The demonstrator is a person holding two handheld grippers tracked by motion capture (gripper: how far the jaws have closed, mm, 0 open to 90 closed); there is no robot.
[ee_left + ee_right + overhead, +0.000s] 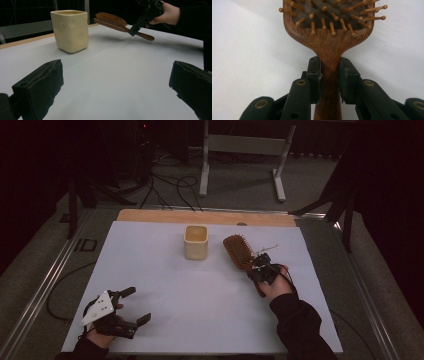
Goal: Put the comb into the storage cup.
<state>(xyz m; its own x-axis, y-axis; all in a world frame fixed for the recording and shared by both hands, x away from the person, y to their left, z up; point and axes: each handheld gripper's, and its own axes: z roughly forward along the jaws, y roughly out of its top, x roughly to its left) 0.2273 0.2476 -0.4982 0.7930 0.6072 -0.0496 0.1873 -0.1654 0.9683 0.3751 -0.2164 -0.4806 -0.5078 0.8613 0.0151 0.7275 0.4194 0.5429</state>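
My right gripper (260, 268) clenches the hairbrush (238, 252) handle (bristles up) just beside the cup (195, 241), nothing between; my left gripper (135, 306) gapes, well apart from it.

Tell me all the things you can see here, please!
brown wooden paddle hairbrush: one, brown, right of the cup, lifted off the table, bristles up, handle clamped in the right tool
cream square ceramic cup: one, cream, upright at the table's far middle
white table sheet: one, white, covering the table
wooden table edge: one, tan, along the far side
grey metal frame: one, grey, on the floor beyond the table
black cables: several, black, on the floor
left tool: one, black, near left corner, jaws open
right tool: one, black, shut on the brush handle
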